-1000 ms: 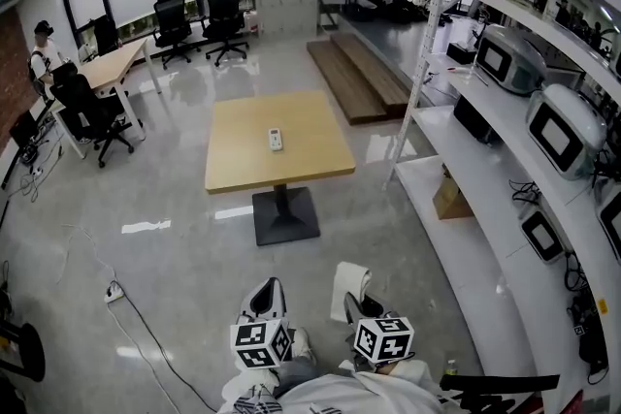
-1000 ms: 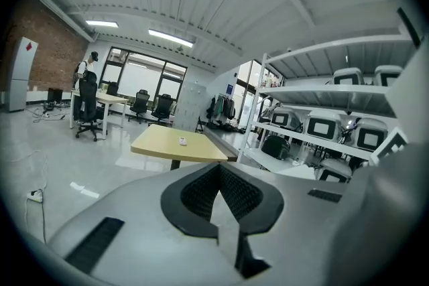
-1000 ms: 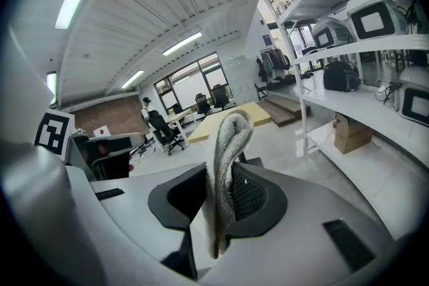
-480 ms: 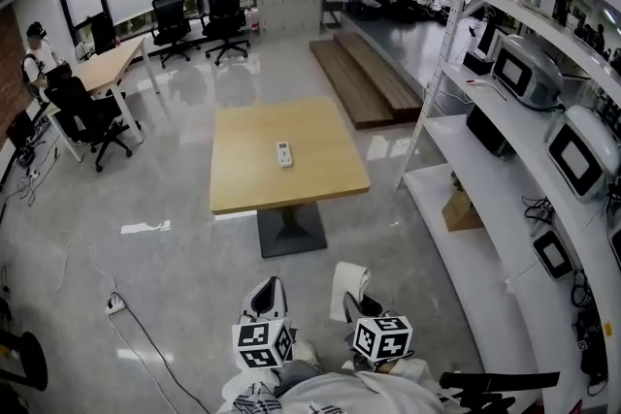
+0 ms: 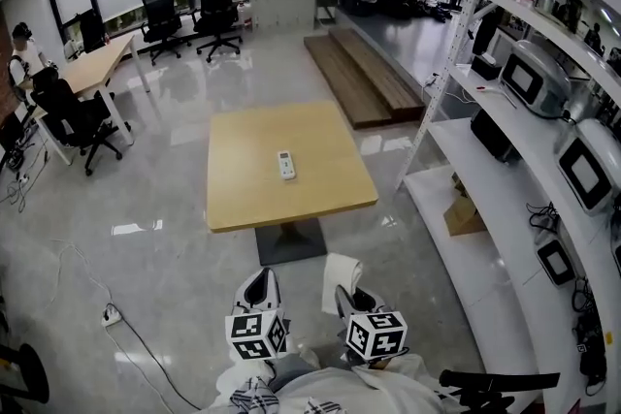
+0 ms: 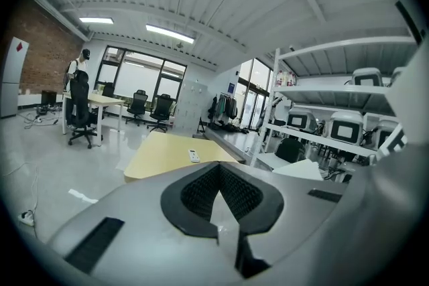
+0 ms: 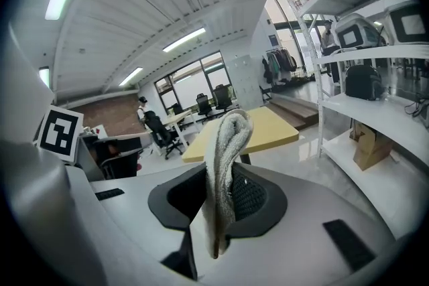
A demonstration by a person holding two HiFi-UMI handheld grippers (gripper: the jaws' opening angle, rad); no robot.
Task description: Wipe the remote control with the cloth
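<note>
- Your right claw [image 7: 224, 207] is clamped on the cloth [image 7: 224, 151], which stands up folded between the jaws (a firm pinch, by the look of it).
- Your left claw [image 6: 218, 201] is closed, with nothing in it.
- The remote [image 5: 286, 165] lies near the middle of the table [image 5: 243, 194], well apart from both claws, with floor [image 5: 175, 267] between.
- The step in hand, I judge, is the approach; no wiping is done yet.
- Next, reach the table's near edge, then lower the cloth onto the remote; the left claw could steady it.

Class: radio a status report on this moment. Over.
Left gripper shut, empty. Right gripper shut on cloth. Remote control on table ahead. Nothing blocking the way.
</note>
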